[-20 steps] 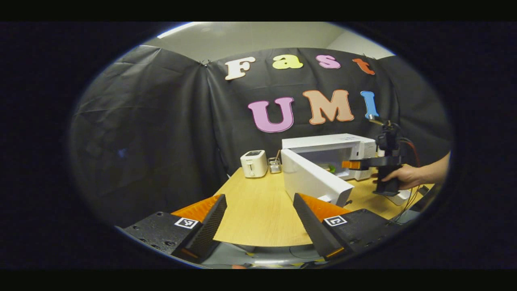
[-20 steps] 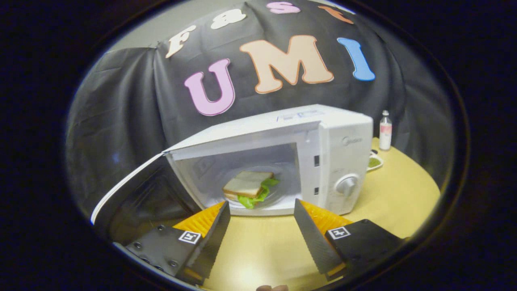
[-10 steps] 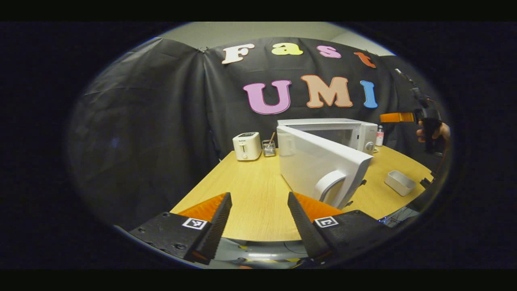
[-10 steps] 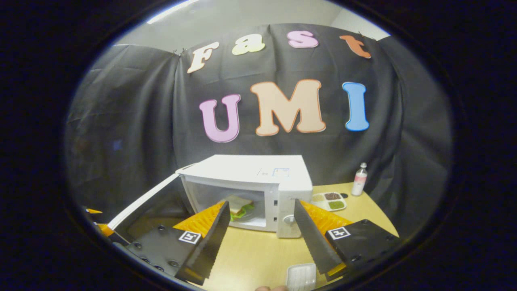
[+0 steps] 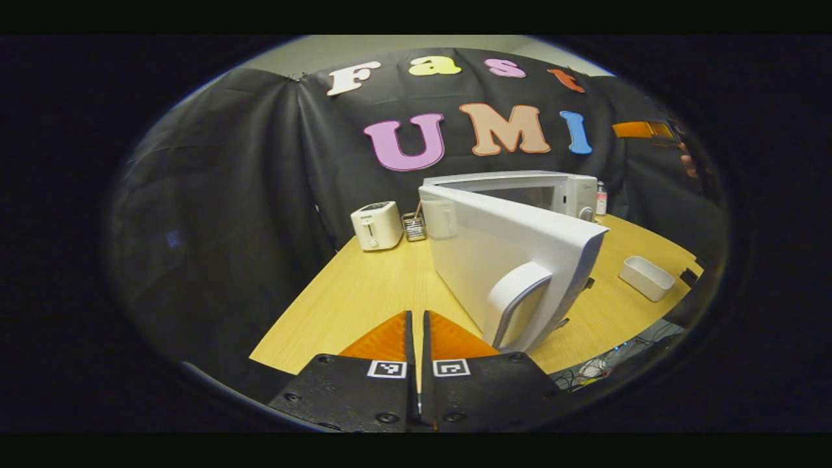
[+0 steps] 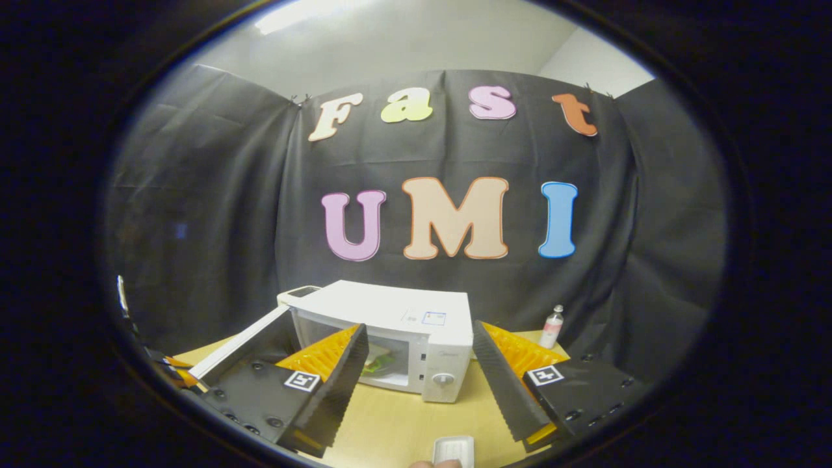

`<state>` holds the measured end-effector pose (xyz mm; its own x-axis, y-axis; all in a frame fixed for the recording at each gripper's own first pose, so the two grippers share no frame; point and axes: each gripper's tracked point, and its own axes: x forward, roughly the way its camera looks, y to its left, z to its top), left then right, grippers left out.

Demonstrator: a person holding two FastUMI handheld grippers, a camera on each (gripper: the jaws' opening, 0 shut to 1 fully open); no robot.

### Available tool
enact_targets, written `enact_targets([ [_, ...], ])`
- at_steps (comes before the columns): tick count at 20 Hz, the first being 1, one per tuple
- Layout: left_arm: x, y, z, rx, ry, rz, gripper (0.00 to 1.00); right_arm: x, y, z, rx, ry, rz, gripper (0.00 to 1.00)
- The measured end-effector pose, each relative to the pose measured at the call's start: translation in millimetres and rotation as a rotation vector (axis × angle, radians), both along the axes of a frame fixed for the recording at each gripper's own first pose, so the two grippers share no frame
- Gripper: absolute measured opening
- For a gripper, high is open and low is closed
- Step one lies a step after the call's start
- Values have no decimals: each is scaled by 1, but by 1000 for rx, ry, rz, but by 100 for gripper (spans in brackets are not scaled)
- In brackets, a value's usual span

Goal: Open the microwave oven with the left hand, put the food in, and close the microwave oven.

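While the microwave [image 5: 513, 253] door hangs open — left tongs [image 5: 416, 325] pressed together, right tongs [image 6: 419, 344] spread.

Dim booth, ceiling light glare, fisheye-warped edges.

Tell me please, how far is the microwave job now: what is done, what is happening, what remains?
Done: the microwave door stands open, and the sandwich lies inside. In hand: the left tongs are shut on nothing, just left of the door handle; the right tongs are open and empty, away from the oven. Left: push the door shut.
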<state>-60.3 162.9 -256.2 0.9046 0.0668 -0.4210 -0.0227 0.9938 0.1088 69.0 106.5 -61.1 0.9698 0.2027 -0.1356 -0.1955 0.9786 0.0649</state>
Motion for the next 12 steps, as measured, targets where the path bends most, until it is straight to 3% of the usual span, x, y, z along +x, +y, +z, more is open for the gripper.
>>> enact_targets([
  [1, 2, -6, 0, -3, -1, -13, 0, 0, -4, 1, -2, 2, -9, 90],
  [5, 10, -28, -7, 19, 11, -77, 0, -4, -19, 10, -10, 0, -38, 90],
  [6, 13, -34, -7, 25, 12, -91, 2, -4, -23, 14, -12, -6, -43, 99],
  [12, 37, -78, -8, 33, 11, -168, 0, -3, -41, 24, -7, -17, -54, 99],
])
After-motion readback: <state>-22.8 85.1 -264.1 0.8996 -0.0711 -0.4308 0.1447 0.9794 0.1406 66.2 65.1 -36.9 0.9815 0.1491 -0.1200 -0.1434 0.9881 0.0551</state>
